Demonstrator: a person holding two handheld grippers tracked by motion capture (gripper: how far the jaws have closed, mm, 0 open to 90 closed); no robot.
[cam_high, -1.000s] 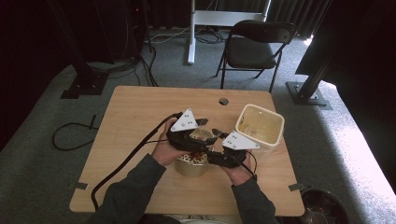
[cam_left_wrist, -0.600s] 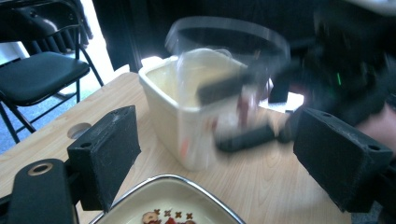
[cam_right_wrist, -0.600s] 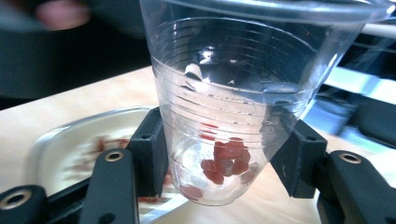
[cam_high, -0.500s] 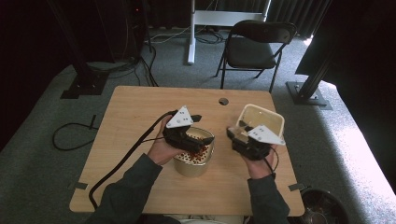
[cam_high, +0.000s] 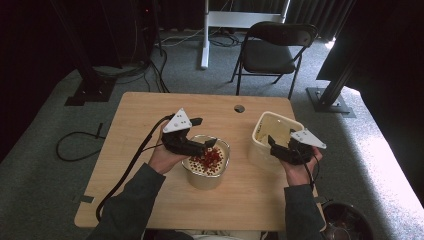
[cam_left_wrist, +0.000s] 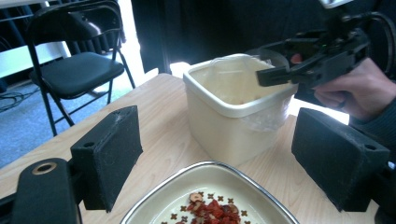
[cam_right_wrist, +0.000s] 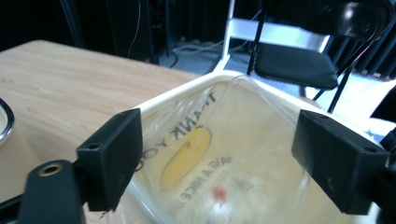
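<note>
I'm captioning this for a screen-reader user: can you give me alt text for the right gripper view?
A cream plastic tub, lined with a clear bag printed with reversed lettering and a yellow shape, sits just beyond the right claw, whose two black jaws stand wide apart with nothing between them. The tub rests on a light wooden table, with a black folding chair behind.

Grey carpet (cam_high: 45, 200), black folding chair (cam_high: 272, 52) — dark walls

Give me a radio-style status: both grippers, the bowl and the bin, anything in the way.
Left gripper open over the bowl of red bits. Right gripper open, jaws just opened, at the bag-lined cream bin, nothing held. Table between them unobstructed.
</note>
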